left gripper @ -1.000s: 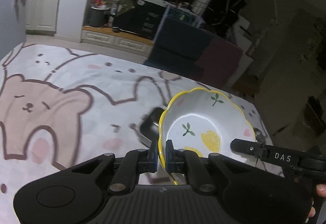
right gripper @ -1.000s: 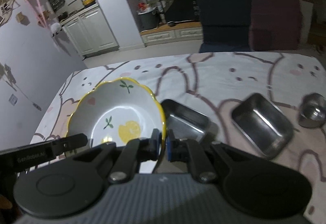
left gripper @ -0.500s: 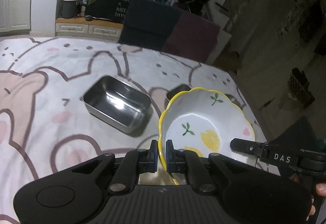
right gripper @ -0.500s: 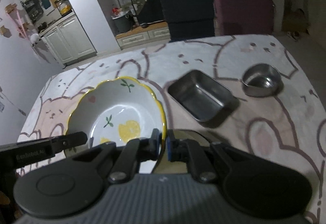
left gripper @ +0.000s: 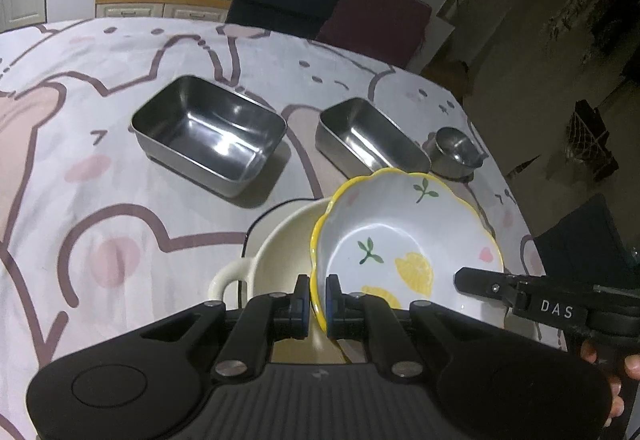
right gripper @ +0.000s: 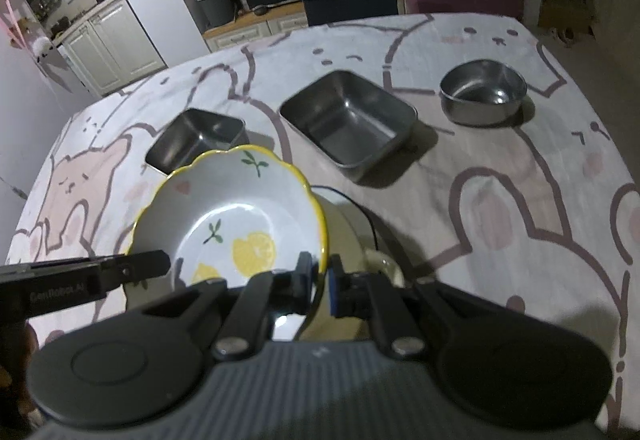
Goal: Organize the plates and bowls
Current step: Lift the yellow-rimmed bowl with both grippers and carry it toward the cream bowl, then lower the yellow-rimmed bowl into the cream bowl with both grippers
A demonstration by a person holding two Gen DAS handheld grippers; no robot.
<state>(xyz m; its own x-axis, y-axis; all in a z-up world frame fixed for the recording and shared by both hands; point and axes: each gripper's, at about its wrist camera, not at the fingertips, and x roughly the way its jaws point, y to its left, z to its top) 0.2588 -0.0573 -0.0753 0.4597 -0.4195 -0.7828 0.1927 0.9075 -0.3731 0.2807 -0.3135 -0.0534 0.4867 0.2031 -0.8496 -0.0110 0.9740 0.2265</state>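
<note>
The left gripper [left gripper: 318, 298] is clamped on the left rim of the lemon-patterned bowl [left gripper: 404, 236]; the right gripper [right gripper: 320, 290] is clamped on the opposite rim. The bowl hangs between both, over a cream pot [left gripper: 280, 252] with a loop handle. Beyond it on the tablecloth [left gripper: 120, 224] stand a large steel tray [left gripper: 208, 134], a smaller steel tray [left gripper: 370, 138] and a round steel cup [left gripper: 456, 152]. All three are empty.

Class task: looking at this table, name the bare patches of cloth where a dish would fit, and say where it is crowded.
Free: the tablecloth left of the larger steel tray, and the cloth right of the cream pot. Crowded: the row of larger tray, smaller tray and round steel cup.
</note>
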